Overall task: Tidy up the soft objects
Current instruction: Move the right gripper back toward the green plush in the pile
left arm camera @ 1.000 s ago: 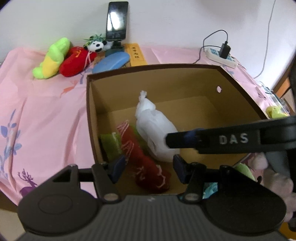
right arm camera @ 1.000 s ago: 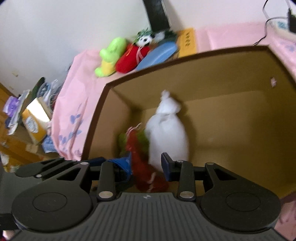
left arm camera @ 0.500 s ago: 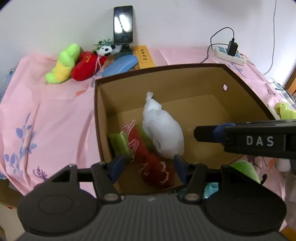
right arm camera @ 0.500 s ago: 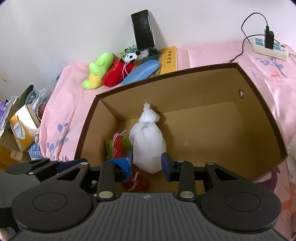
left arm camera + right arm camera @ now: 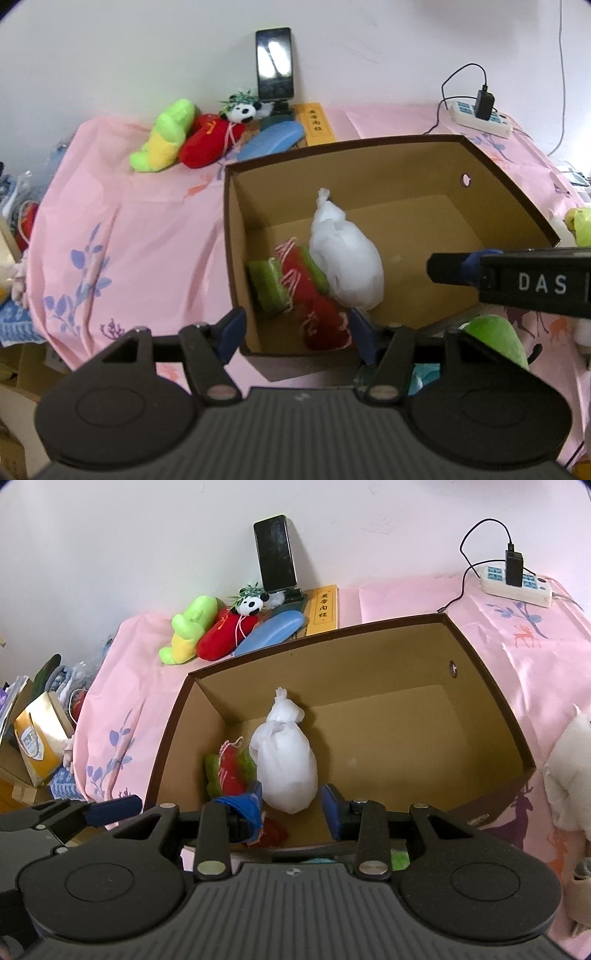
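Note:
A brown cardboard box [image 5: 509, 192] [image 5: 491, 686] stands on the pink cloth. Inside lie a tied white bag [image 5: 347, 254] [image 5: 286, 760] and a red and green knitted piece [image 5: 295, 291] [image 5: 231, 766]. My left gripper [image 5: 295, 332] is open and empty above the box's near left corner. My right gripper [image 5: 291, 805] is open and empty above the box's near edge; it also shows in the left wrist view [image 5: 517, 280]. A green-yellow plush [image 5: 166, 136] [image 5: 188, 629], a red plush [image 5: 207, 144] [image 5: 221, 637] and a panda plush [image 5: 243, 110] [image 5: 253, 603] lie at the back.
A phone on a stand [image 5: 275, 66] [image 5: 275, 554], a blue case [image 5: 273, 140], a yellow box [image 5: 325, 603] and a power strip [image 5: 517, 579] are at the back. A green plush [image 5: 495, 339] and a white plush [image 5: 569, 775] lie to the right. Clutter [image 5: 37, 738] sits off the left edge.
Both grippers have pulled up and back from the box, so more of the table shows. The white bag and knitted piece stay in the box.

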`<state>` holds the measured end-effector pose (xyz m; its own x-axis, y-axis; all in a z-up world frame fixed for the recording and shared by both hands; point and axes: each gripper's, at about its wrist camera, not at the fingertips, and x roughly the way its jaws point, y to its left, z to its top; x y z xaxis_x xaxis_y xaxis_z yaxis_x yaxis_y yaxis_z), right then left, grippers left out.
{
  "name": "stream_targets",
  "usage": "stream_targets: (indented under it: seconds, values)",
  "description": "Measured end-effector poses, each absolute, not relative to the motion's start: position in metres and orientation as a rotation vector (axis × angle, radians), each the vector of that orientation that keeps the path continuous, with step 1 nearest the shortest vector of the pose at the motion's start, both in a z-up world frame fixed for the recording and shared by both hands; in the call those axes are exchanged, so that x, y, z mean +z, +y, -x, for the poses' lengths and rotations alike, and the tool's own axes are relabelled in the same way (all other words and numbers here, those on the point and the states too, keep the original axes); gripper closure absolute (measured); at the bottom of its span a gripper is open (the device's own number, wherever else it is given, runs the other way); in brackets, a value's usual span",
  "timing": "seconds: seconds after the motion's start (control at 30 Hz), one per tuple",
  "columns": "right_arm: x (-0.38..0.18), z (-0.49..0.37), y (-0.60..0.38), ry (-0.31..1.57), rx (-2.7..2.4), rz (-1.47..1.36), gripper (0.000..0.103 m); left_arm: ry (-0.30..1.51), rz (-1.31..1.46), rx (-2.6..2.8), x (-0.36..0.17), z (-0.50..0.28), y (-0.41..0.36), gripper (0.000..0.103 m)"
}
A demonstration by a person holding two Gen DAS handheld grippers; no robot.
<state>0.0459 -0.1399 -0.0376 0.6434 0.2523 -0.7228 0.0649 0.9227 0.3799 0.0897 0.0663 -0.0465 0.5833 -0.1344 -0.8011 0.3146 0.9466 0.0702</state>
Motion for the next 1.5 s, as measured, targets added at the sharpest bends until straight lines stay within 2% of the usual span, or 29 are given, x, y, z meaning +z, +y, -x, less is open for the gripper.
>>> stream_targets:
  seconds: [0.77, 1.5]
  values:
    - [-0.04, -0.001, -0.174, 0.893, 0.143, -0.397, 0.084, 0.958, -0.16, -0.189, -0.05, -0.045, 0.057, 0.039]
    - [-0.094, 0.019, -0.232, 1.031, 0.162, -0.578, 0.084, 1.059, -0.12, -0.631, -0.099, -0.002, -0.031, 0.035]
